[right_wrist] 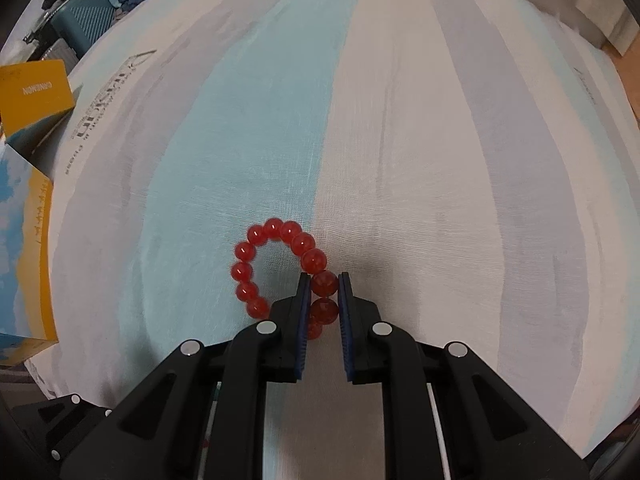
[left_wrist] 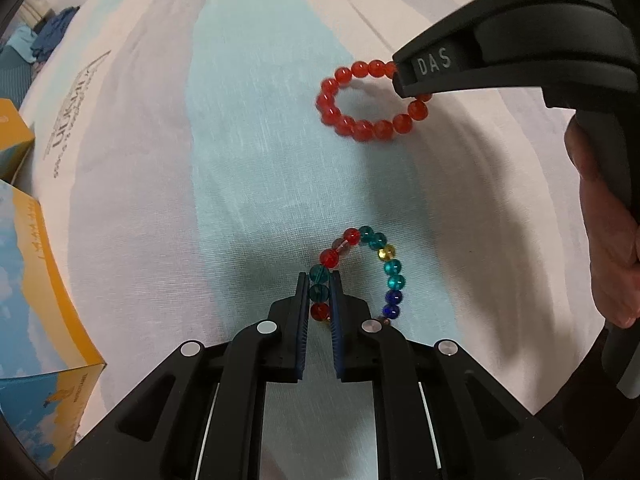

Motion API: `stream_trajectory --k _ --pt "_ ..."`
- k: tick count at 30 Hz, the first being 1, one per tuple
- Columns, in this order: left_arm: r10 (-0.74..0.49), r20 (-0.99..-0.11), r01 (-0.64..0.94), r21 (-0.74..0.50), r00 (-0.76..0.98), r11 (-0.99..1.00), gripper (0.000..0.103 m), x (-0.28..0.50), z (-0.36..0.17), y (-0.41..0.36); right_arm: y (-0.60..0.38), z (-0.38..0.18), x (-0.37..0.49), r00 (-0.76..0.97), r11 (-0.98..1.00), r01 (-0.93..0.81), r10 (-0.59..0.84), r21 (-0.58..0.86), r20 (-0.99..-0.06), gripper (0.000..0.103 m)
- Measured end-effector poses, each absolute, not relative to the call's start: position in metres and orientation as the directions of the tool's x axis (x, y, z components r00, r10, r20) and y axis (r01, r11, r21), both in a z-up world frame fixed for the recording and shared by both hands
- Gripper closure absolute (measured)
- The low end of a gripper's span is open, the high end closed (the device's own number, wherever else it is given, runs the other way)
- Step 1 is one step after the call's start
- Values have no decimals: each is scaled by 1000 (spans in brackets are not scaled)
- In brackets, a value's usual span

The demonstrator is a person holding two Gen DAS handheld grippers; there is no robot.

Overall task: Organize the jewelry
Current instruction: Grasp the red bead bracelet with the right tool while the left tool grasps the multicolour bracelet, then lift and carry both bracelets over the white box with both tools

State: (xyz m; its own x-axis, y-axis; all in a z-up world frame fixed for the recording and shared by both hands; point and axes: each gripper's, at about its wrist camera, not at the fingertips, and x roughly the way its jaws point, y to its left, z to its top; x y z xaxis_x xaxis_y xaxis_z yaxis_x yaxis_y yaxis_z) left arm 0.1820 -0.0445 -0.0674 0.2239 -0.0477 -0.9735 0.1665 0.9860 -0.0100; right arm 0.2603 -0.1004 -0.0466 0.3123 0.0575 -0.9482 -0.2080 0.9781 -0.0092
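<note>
My left gripper (left_wrist: 319, 280) is shut on a multicolored bead bracelet (left_wrist: 390, 268) with red, teal, blue and yellow beads; its left side sits between the pads, the rest curls out to the right over the striped bedsheet. My right gripper (right_wrist: 324, 278) is shut on a red bead bracelet (right_wrist: 256, 248), whose loop hangs out to the left of the fingers. In the left wrist view the red bracelet (left_wrist: 362, 126) lies at the upper right, its right side pinched by the right gripper (left_wrist: 398, 76).
A striped sheet (right_wrist: 400, 140) in teal, white and grey covers the bed. Yellow and blue cardboard boxes (left_wrist: 36, 280) stand at the left edge, also in the right wrist view (right_wrist: 28, 92). A teal suitcase (right_wrist: 80, 16) and clothes lie beyond the bed.
</note>
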Motion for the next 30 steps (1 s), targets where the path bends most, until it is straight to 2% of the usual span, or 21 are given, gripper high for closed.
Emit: stream_trajectory --k 17,30 --pt "-24 -950 134 19 311 991 94 170 -20 -22 -95 8 227 380 972 -233 82 -10 -921 90" --pt "3 -914 52 27 405 998 94 137 44 13 -62 59 199 447 960 -280 109 -23 -888 90"
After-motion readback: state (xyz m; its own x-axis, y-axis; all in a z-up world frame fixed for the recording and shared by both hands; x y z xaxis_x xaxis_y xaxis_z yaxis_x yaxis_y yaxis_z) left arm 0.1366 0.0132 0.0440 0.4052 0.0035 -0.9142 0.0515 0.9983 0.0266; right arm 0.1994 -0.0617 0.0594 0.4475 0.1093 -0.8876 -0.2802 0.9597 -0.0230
